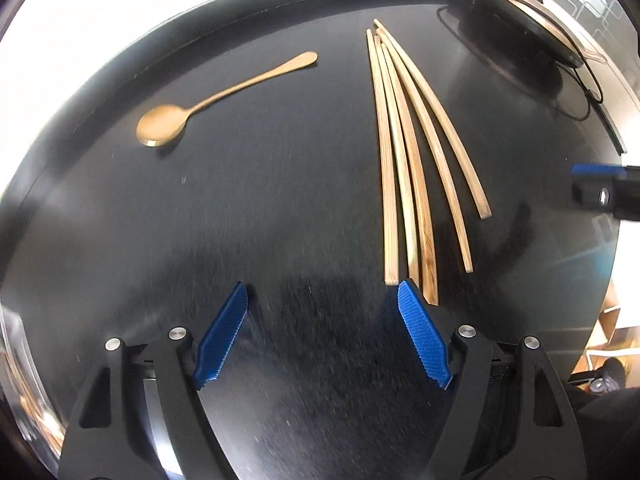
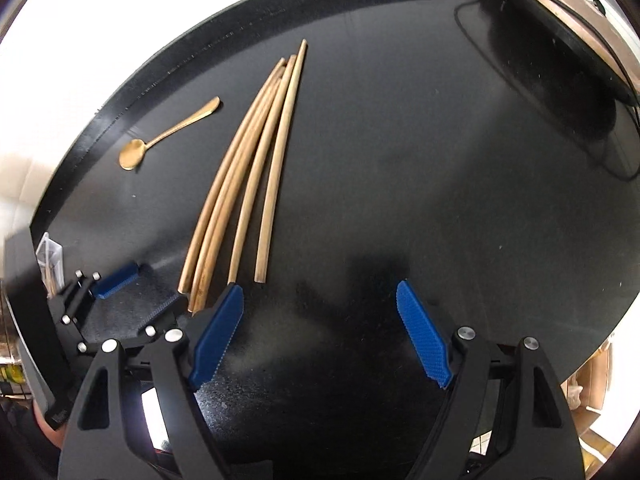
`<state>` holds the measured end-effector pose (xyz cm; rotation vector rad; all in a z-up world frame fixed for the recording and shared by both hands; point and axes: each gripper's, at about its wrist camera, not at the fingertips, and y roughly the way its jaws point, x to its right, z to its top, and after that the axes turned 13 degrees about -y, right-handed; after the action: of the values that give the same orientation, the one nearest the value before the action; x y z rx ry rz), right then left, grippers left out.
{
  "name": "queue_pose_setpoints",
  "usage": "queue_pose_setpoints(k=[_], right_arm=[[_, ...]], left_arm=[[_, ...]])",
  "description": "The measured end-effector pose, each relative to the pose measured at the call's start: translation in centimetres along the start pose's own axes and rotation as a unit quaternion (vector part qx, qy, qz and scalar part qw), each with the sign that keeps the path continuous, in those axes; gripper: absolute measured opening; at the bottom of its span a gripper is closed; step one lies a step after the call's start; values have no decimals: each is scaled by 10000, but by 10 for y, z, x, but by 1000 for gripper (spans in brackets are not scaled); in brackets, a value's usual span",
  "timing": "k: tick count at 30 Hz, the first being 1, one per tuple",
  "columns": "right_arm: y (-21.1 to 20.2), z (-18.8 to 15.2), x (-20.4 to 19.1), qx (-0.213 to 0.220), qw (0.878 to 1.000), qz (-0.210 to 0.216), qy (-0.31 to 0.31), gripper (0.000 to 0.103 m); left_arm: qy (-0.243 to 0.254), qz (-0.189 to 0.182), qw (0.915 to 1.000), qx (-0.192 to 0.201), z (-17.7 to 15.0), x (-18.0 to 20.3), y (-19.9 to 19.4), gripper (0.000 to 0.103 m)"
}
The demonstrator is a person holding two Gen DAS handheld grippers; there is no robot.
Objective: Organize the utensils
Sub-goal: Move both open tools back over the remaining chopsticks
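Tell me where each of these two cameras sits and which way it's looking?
Left wrist: on the left gripper, looking steeply down at the black table; its open jaws show.
Right wrist: on the right gripper, looking down likewise; its open jaws and the left gripper show.
Shared: gold spoon and wooden chopsticks.

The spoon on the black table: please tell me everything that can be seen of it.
The spoon is a single golden piece with a metallic sheen, with a round bowl and a slim handle that widens into a flat, rounded end. It lies flat on the black table, handle pointing away from the cameras, to the left of the wooden chopsticks and clearly apart from them. Nothing but the table touches it, and neither gripper is near it. Its bowl looks empty.
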<state>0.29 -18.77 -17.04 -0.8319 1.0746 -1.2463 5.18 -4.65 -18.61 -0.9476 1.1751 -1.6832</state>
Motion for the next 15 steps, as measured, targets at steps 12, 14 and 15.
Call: queue_pose_setpoints(k=[12,14,15], right_arm=[[42,12,-35,-266,9974,-584,-321,77],[47,18,-38,-259,9952,-808,-490,77],[49,21,-39,-250,9944,-868,-545,77]], left_arm=[[286,-61,9996,56,20,-26,6,77],[364,-93,9993,82,27,-22,11,78],[401,-106,9991,105,32,-20,13,79]])
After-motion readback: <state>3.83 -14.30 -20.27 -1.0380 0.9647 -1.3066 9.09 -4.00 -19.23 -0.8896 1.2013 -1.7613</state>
